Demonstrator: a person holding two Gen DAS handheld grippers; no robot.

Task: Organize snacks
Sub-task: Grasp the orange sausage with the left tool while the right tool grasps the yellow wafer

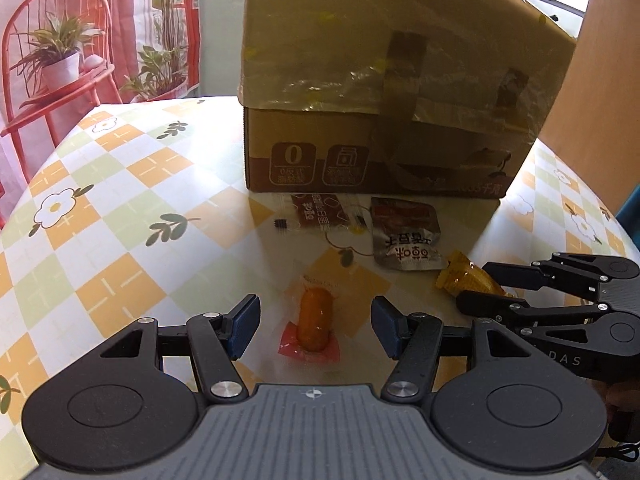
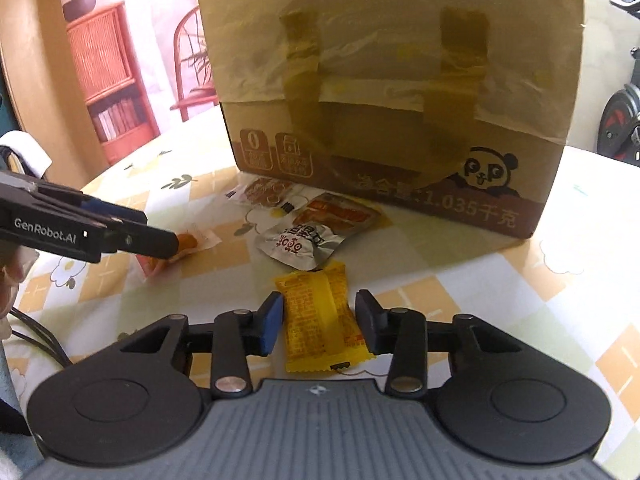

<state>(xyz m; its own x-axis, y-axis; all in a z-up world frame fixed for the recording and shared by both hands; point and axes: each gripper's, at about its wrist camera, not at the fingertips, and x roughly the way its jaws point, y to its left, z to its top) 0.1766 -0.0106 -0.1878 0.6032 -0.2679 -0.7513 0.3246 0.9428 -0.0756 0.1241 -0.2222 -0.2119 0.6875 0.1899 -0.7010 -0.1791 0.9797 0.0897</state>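
In the lower centre of the left wrist view, the orange sausage in clear wrapper [image 1: 315, 321] lies on the checked desk [image 1: 120, 184] between the fingers of the left gripper [image 1: 315, 326] — jaws apart, not touching it. The right gripper [image 2: 320, 326] is clamped on the yellow foil snack packet [image 2: 320, 320], below the brown cardboard box [image 2: 380, 80].
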